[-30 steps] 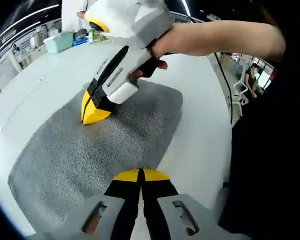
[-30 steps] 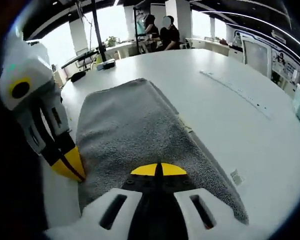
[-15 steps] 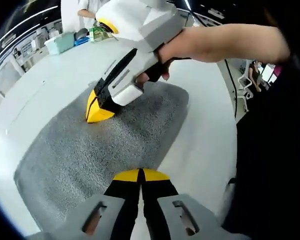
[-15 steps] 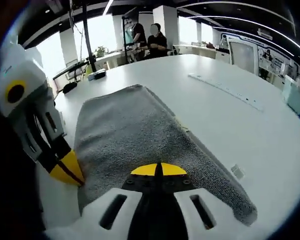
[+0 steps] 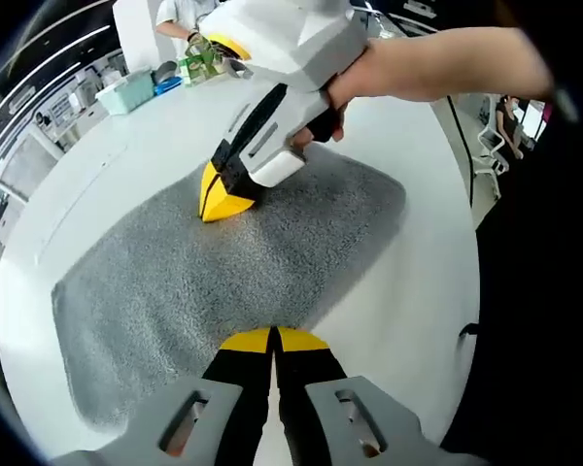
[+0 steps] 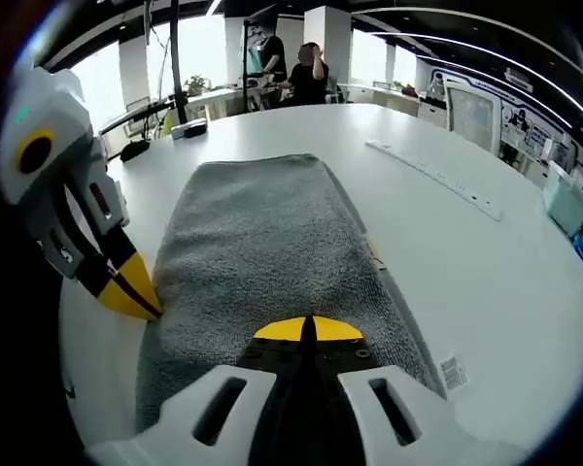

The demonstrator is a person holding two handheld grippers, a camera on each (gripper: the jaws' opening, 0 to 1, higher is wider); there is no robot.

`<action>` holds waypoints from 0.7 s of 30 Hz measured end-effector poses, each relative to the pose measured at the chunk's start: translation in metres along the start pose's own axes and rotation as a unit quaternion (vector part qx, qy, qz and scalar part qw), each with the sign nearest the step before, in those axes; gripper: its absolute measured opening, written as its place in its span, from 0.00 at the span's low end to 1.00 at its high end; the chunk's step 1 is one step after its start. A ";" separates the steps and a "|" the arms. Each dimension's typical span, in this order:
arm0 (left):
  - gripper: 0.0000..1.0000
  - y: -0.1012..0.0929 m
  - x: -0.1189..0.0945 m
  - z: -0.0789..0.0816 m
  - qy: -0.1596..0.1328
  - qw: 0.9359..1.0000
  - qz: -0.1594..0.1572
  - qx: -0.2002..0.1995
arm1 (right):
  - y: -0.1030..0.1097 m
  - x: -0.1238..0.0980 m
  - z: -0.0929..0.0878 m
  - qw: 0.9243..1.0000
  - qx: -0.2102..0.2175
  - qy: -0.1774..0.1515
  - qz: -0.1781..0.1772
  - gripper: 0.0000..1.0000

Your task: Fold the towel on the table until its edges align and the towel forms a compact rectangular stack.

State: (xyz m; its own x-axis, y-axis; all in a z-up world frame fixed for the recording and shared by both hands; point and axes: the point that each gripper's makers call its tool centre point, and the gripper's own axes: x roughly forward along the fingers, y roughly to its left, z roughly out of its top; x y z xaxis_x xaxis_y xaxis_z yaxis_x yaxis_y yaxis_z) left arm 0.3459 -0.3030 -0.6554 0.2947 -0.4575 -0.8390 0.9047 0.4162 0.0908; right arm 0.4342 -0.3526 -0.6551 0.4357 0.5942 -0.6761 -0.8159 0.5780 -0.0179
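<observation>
A grey, nubbly towel lies flat, folded into a long rectangle.

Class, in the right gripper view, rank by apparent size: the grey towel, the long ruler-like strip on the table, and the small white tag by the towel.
1. Towel
2. Strip, though it lies farther away
3. Tag

We see both views evenly and brightly lit from ceiling strip lights, with daylight from windows washing out the far background in the right gripper view. The white table shows soft glare and only faint shadows. Fisheye distortion bends straight lines toward the edges, and distant objects lose sharpness there; the centre stays crisp.
</observation>
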 end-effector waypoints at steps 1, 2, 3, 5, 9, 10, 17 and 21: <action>0.01 0.001 0.000 -0.001 0.000 1.000 0.002 0.000 | 0.000 -0.002 -0.002 1.000 0.008 -0.003 0.000 0.00; 0.01 0.001 -0.001 -0.002 0.000 1.000 0.004 -0.001 | 0.001 -0.003 -0.003 1.000 0.013 -0.006 -0.001 0.00; 0.01 0.002 -0.002 -0.003 0.000 1.000 0.006 -0.002 | 0.002 -0.004 -0.004 1.000 0.018 -0.010 -0.001 0.00; 0.01 0.004 -0.003 -0.006 -0.003 1.000 0.010 -0.009 | 0.003 -0.006 -0.006 1.000 0.023 -0.014 -0.001 0.00; 0.01 0.006 -0.005 -0.010 -0.006 1.000 0.015 -0.021 | 0.006 -0.008 -0.008 0.999 0.036 -0.020 -0.002 0.00; 0.01 0.006 -0.006 -0.011 -0.008 1.000 0.016 -0.024 | 0.007 -0.009 -0.008 0.999 0.043 -0.022 -0.002 0.00; 0.01 0.008 -0.010 -0.019 -0.008 0.999 0.025 -0.031 | 0.013 -0.015 -0.013 0.996 0.085 -0.038 -0.001 0.00; 0.01 0.009 -0.012 -0.027 -0.023 0.997 0.029 -0.064 | 0.015 -0.017 -0.015 0.993 0.105 -0.049 -0.003 0.00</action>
State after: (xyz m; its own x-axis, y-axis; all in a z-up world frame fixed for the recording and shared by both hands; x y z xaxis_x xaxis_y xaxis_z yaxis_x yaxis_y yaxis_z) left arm 0.3429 -0.2729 -0.6589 0.3609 -0.4642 -0.8089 0.8406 0.5376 0.0664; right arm 0.4083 -0.3624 -0.6547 0.4839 0.6352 -0.6019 -0.7195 0.6804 0.1395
